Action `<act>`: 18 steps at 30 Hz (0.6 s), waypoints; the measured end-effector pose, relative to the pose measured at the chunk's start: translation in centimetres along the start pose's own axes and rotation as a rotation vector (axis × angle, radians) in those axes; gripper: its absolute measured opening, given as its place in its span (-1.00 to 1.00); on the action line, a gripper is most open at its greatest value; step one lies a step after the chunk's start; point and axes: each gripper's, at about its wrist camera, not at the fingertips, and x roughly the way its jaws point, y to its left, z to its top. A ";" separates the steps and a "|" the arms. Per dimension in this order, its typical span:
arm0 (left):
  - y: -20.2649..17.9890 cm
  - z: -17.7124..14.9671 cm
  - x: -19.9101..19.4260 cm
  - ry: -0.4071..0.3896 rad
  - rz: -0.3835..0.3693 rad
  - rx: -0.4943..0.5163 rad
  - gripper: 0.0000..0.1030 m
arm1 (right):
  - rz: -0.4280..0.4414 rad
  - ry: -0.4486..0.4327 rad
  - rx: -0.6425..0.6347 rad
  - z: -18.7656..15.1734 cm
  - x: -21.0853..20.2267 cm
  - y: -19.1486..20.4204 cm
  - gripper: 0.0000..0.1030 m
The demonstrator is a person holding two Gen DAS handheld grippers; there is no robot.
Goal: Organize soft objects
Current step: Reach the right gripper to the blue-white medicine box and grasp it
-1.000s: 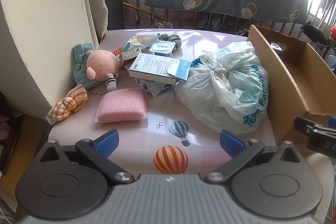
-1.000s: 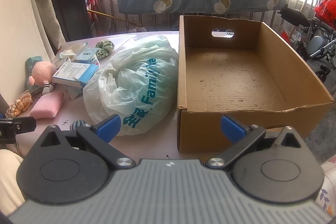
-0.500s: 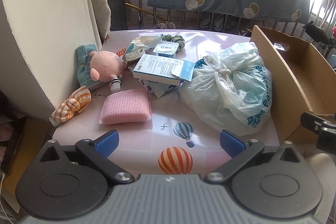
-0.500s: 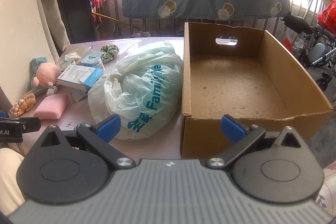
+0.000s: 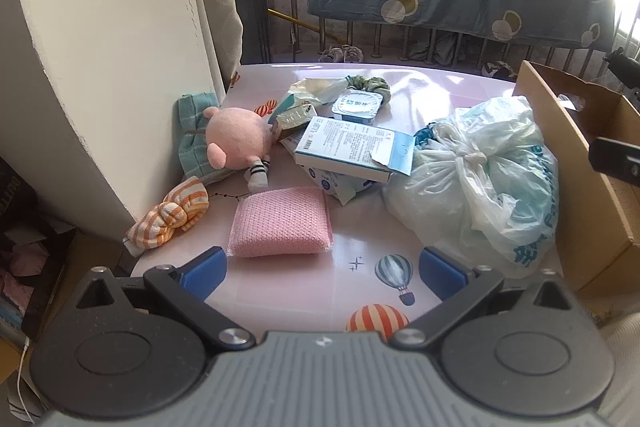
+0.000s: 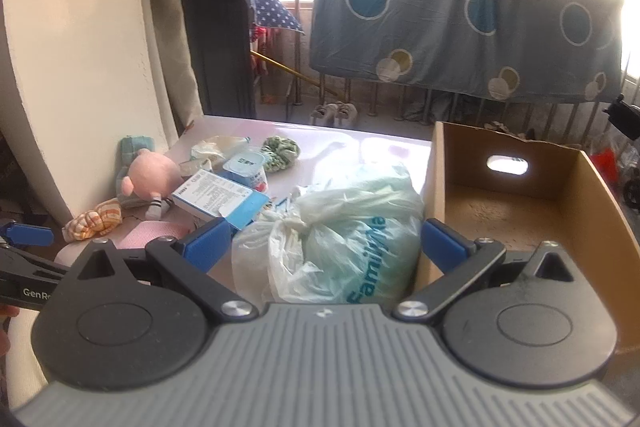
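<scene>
Left gripper (image 5: 323, 269) had advanced toward pink sponge (image 5: 281, 227) on worktop (image 5: 400, 99), jaws spread, empty. Right gripper (image 6: 325, 247) had swung left over knotted plastic bag (image 6: 340, 227), jaws spread. Only right view showed cardboard box (image 6: 592, 211) interior.

A cream pillar (image 5: 112, 67) stands at the left edge of the pink counter (image 5: 420, 87). Behind, a blue sheet with circles (image 6: 460, 19) hangs over railings, with bright daylight glaring above it.

1 plush pig (image 5: 236, 137), 1 sponge (image 5: 280, 227), 2 scrunchies (image 5: 170, 219)
</scene>
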 end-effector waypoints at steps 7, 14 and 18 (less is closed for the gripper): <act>1.0 1.5 1.9 0.014 0.023 -0.017 0.99 | 0.137 0.016 -0.098 3.6 3.5 0.6 0.98; 1.5 3.0 4.5 0.041 0.037 -0.027 0.99 | 0.271 0.117 -0.119 6.2 8.5 1.1 0.98; 1.8 3.8 6.3 0.054 0.047 -0.026 0.99 | 0.345 0.166 -0.107 7.0 11.2 1.3 0.98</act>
